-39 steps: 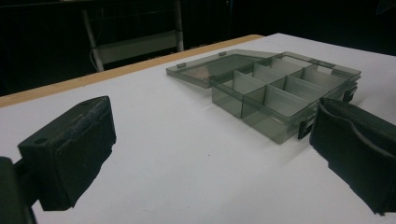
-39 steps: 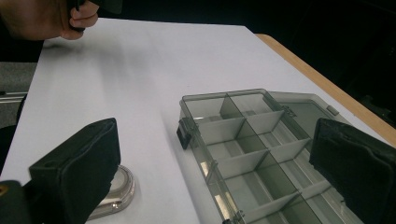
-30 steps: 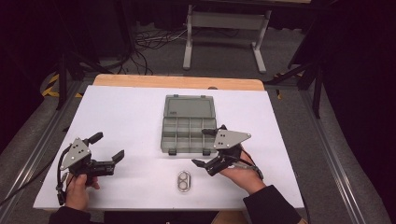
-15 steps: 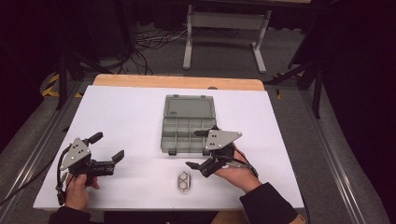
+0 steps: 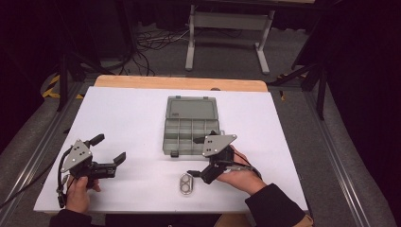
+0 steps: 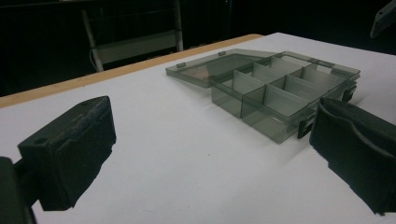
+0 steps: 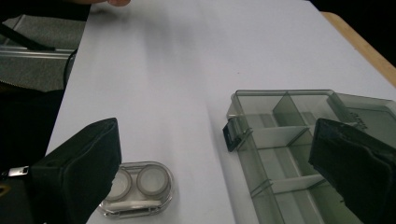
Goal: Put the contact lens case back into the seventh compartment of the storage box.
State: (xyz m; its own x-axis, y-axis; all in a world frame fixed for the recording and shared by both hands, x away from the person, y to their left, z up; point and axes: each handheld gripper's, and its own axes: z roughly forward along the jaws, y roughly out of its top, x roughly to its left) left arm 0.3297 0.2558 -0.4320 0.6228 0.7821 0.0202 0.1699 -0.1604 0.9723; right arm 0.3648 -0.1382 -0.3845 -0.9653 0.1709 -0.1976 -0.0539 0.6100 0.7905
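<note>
An open grey-green compartment box (image 5: 190, 125) lies at the table's middle, lid folded back and its compartments empty. In front of it, near the table's front edge, rests a small clear contact lens case (image 5: 186, 184). My right gripper (image 5: 194, 156) is open, pointing left, just right of the case and in front of the box. In the right gripper view the lens case (image 7: 137, 189) lies beside the left jaw and the box (image 7: 285, 140) spans toward the right jaw. My left gripper (image 5: 109, 149) is open at the front left with nothing in it, and in its own view faces the box (image 6: 275, 88).
The white table top (image 5: 132, 118) has a wooden strip (image 5: 179, 83) along its far edge. Beyond it stand a metal frame (image 5: 227, 21) and floor cables. Rails run along both sides of the table.
My right gripper has shifted left along the front of the box, closer to the lens case. The left gripper has stayed where it was.
</note>
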